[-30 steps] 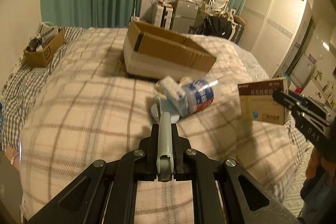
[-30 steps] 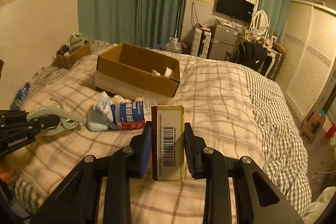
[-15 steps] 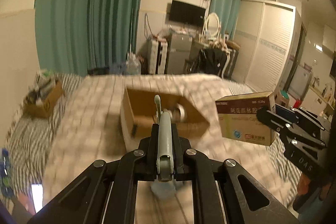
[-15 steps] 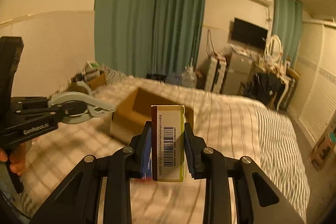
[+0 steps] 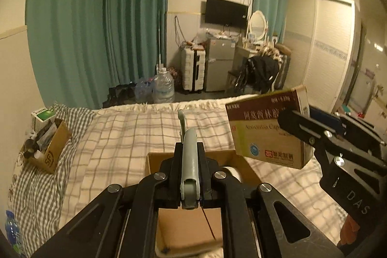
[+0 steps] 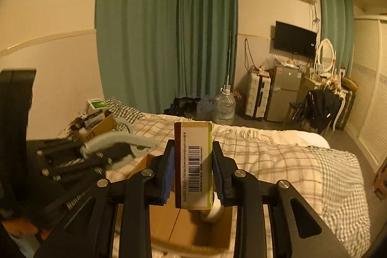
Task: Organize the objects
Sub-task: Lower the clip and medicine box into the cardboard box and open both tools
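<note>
1 left gripper (image 5: 189, 175): jaws clamped tight on 1 pale grey-green plastic clip (image 5: 189, 161), held edge-on in its own view, the hooked tip pointing away over the bed. From the right wrist view the same clip (image 6: 118, 140) shows side-on, its open hook facing right.

1 right gripper (image 6: 193, 173): jaws narrowed onto 1 medicine box (image 6: 193, 161), blue pads pressing both broad faces, barcode end toward the camera. In the left wrist view the box (image 5: 266, 132) shows a maroon band above a yellow-green one, tilted, in the air to the right of the clip.

1 open cardboard box (image 5: 188, 229) on the bed, directly below both grippers; its brown floor and far wall are visible. 1 white rounded item (image 6: 214, 210) lies inside, partly hidden by the medicine box; what it is cannot be told.

1 bed with a checked blanket (image 5: 121, 137) and 1 gingham sheet (image 5: 31, 185) beneath it.

1 smaller cardboard box (image 5: 50, 149) at the far left of the bed, full of mixed items too small to count, with 1 green-and-white carton (image 5: 43, 114) behind it.

1 small blue-labelled bottle (image 5: 11, 229) at the lower left edge.

On the floor beyond the bed: 1 large clear water jug (image 5: 164, 86).

1 hand (image 5: 350, 231), partly seen, under the right gripper.
</note>
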Demonstrator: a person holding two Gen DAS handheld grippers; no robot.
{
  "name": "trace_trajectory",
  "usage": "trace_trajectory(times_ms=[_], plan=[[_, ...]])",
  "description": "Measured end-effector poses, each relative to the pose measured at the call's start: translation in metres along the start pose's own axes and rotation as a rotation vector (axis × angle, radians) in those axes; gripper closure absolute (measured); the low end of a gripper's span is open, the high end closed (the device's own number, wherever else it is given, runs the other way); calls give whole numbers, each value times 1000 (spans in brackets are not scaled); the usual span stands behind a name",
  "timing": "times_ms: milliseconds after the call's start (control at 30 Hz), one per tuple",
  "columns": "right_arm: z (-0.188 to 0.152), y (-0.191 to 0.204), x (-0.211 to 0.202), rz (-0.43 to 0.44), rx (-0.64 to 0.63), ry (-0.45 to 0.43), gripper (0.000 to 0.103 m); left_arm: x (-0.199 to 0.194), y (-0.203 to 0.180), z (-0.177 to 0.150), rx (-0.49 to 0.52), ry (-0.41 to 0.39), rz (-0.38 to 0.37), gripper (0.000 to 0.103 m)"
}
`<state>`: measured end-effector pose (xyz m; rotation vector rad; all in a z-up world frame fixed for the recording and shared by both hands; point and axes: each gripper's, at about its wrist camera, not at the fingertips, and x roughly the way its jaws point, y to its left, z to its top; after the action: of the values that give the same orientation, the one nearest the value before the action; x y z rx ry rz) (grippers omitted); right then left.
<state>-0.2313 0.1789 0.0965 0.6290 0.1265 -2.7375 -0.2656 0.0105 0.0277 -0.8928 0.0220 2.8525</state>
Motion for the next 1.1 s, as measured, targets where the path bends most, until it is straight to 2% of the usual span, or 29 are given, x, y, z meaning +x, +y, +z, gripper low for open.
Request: trace_trajectory(times_ms=[167,367,500,633,700,733,767,800,833,1100], plan=[[-11,-14,53,5,41,50,76,42,-2,-13,8,50,-3,94],[-46,-34,100,25,89,140,76,78,-7,-36,27,128,-21,94],[-66,-47,115,42,122,180,75,95,-7,-48,37,183,-42,94],[-68,-56,114,54,150,183,72,101,-11,-53,60,210,-45,91],[-66,-60,106,45,161,159,58,99,-12,-55,74,220,-32,79],[-64,-63,99,35,169,146,45,96,-15,-54,80,220,-25,55],[-62,-65,94,29,175,135,40,92,-16,-54,86,217,-17,24],[-60,-67,87,24,180,126,40,86,-17,-53,87,205,-11,14],[-57,-69,78,16,182,125,40,79,-17,-52,83,187,-10,9],[-47,-78,-5,-74,157,85,23,17,-10,-46,45,162,-29,8]])
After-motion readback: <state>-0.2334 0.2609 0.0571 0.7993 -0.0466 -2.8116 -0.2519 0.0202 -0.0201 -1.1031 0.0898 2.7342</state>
